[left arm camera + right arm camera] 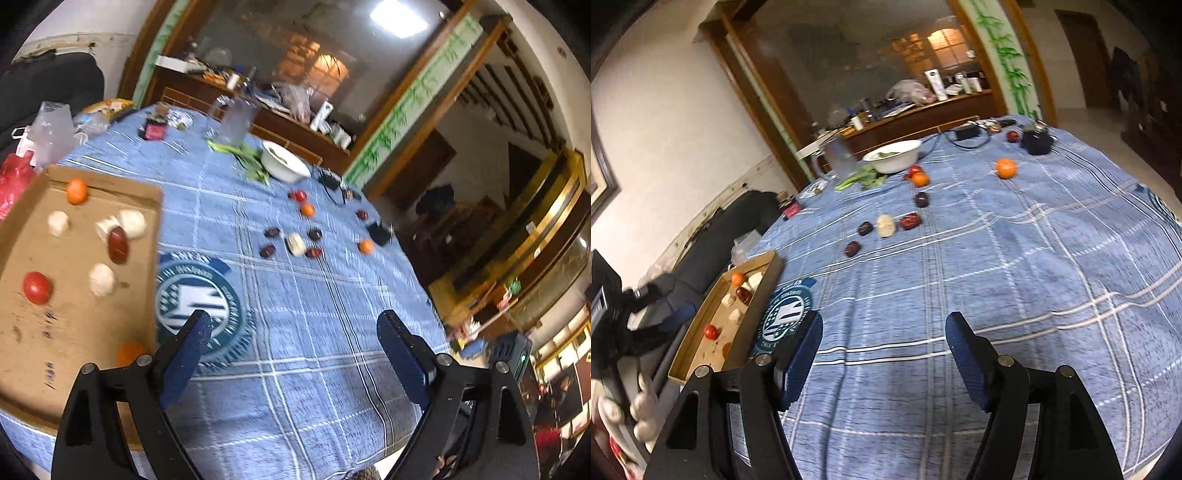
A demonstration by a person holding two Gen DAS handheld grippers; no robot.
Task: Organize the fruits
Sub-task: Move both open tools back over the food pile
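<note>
Your left gripper (291, 354) is hanging released, nothing between jaws, over blue plaid cloth (314, 332). Your right gripper (882, 354) is likewise gaping empty above same cloth. Cardboard tray (74, 332) is lying at left of left view, carrying tomato (37, 287), orange (77, 191), red date (118, 244) and pale pieces. Loose fruits are sitting mid-frame: dates (910, 221), pale piece (885, 225), orange (1006, 168). White bowl (897, 157) is standing beyond them, upper centre.
</note>
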